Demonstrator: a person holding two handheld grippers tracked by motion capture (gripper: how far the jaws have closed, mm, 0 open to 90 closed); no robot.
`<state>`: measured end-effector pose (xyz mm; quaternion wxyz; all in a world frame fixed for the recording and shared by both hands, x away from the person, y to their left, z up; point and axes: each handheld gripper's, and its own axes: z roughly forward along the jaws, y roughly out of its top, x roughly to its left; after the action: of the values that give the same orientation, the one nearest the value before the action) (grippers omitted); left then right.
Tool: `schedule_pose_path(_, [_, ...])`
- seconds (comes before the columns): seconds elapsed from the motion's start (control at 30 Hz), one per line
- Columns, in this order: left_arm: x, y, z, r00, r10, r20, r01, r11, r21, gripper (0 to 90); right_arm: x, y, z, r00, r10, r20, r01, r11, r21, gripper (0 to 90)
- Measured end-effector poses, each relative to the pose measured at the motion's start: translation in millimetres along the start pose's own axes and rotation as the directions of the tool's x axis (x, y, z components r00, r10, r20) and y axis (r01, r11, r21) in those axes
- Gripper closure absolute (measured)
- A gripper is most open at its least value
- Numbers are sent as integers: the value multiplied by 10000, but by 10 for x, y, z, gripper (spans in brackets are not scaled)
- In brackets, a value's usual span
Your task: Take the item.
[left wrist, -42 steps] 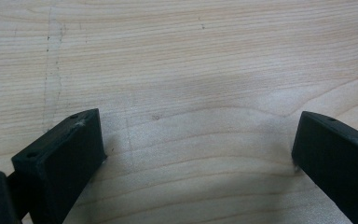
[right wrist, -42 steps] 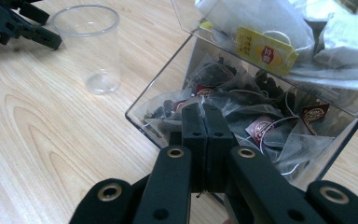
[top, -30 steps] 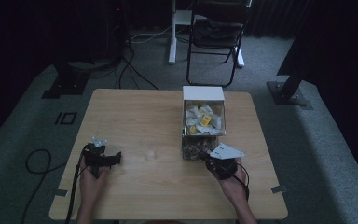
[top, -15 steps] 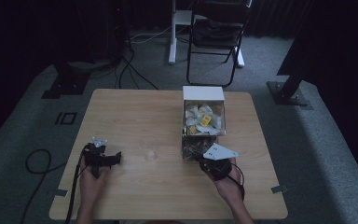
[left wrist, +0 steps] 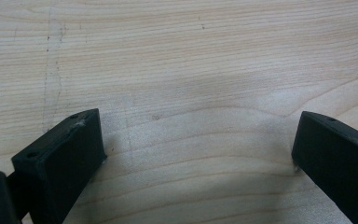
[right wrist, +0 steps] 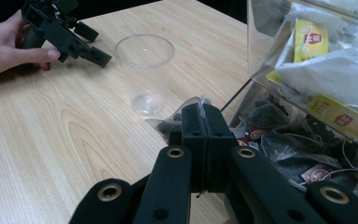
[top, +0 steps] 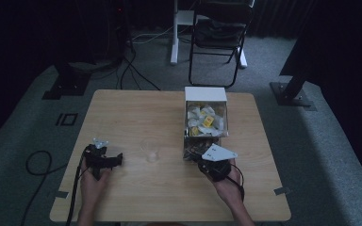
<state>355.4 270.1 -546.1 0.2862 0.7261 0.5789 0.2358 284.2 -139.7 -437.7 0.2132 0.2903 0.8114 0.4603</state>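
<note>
A pale, wood-grained bench (top: 136,113) carries a clear plastic cup (top: 150,150), round and empty, standing upright near its middle. To the cup's right stands a clear, square-walled box (top: 205,120) with a white far end, heaped with white and yellow tea bags (top: 202,117) in its upper part and darker packets (right wrist: 279,140) at its open near end. The right tool (right wrist: 204,109), matte black with brass-coloured rivets, is clenched on a thin, crinkled see-through tea bag (right wrist: 170,122), pinched at the box's near opening, just right of the cup. The left tool (left wrist: 196,154) rests released on the bench at the left, well apart from the cup, its blocky black jaws standing wide over bare wood grain with nothing between them.
</note>
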Motion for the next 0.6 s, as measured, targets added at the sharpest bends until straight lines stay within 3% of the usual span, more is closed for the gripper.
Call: schedule_pose_path(0.6, [0,0,0,10000,1,-1,-1,10000,0,28,8,142,88,9996,-236,-130,236,9997,3,898])
